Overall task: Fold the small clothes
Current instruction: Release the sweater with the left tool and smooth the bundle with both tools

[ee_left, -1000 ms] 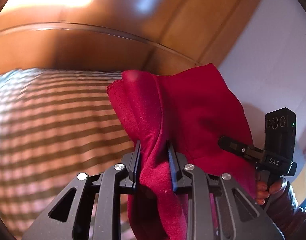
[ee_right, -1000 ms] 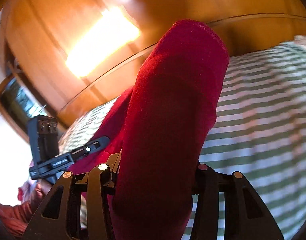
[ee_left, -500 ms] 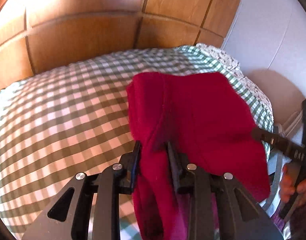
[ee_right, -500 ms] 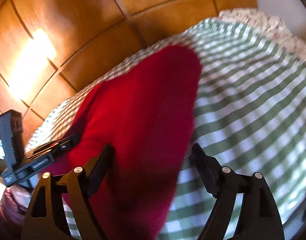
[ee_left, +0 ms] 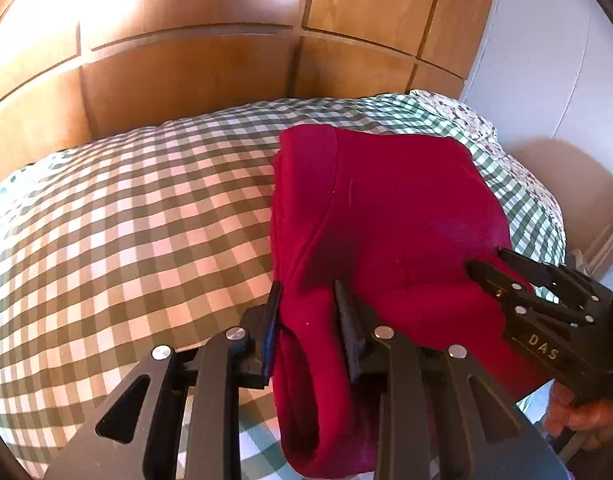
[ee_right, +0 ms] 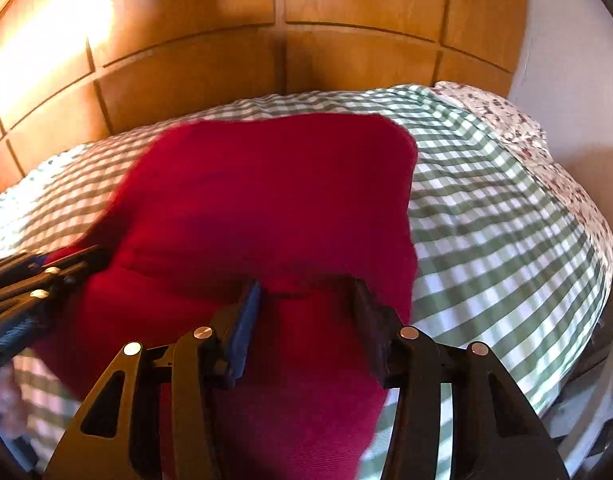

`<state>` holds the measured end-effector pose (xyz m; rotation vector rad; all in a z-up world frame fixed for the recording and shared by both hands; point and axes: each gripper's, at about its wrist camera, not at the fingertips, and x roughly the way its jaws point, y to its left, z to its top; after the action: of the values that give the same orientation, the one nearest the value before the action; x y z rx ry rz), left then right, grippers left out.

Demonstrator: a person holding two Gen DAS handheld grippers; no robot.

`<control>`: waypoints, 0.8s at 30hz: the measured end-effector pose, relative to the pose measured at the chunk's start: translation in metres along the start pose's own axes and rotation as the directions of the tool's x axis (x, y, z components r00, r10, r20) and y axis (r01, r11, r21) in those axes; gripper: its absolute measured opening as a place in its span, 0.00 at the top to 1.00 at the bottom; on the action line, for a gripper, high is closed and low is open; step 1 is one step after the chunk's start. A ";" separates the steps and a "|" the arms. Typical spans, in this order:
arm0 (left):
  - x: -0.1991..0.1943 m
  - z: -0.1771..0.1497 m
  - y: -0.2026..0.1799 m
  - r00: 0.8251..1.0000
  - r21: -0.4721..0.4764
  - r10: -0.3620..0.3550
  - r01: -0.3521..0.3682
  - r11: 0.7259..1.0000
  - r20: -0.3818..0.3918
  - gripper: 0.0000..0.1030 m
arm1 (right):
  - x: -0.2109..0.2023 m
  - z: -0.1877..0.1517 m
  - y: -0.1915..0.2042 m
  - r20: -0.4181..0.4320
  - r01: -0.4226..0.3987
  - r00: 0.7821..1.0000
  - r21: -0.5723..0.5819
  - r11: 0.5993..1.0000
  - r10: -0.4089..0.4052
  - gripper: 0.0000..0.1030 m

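Note:
A dark red garment [ee_left: 390, 220] lies spread over the green-and-white checked bed cover [ee_left: 146, 220], its near edge hanging toward me. My left gripper [ee_left: 308, 320] is shut on the garment's near left edge. My right gripper [ee_right: 304, 312] is shut on the garment's [ee_right: 266, 208] near edge; it also shows in the left wrist view [ee_left: 502, 268] at the garment's right side. The left gripper shows at the left of the right wrist view [ee_right: 66, 260]. The cloth between the jaws hides the pads.
A wooden panelled headboard [ee_left: 210, 68] rises behind the bed. A floral pillow or sheet [ee_right: 518, 128] lies at the bed's far right corner. A white wall [ee_left: 546, 60] stands to the right. A hand [ee_left: 582, 412] grips the right tool.
Both grippers have swung down from facing the headboard and laid the red garment out flat on the bed. The right gripper's jaws, wide half a second ago, have closed on the cloth.

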<state>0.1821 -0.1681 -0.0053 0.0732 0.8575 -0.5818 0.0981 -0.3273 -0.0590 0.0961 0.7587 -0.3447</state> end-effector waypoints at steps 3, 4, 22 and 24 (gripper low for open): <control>-0.009 0.002 -0.005 1.000 0.004 0.021 -0.021 1.000 0.013 0.76 | -0.009 0.003 -0.003 -0.008 -0.005 1.000 0.029 1.000 0.006 0.55; -0.013 0.002 -0.005 1.000 0.002 0.022 -0.022 1.000 0.018 0.74 | -0.013 0.004 -0.005 -0.012 -0.007 1.000 0.032 0.999 0.007 0.55; -0.034 -0.015 -0.003 0.997 0.000 0.062 -0.062 0.998 0.036 0.63 | -0.085 -0.022 0.017 0.057 0.008 0.998 0.011 1.000 -0.009 0.44; -0.028 -0.018 -0.002 0.998 -0.003 0.063 -0.063 0.998 0.019 0.61 | -0.073 -0.030 0.022 0.007 0.037 0.999 -0.013 0.999 -0.037 0.44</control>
<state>0.1544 -0.1520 0.0035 0.0922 0.8348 -0.5217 0.0373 -0.2808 -0.0312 0.0688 0.7563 -0.3750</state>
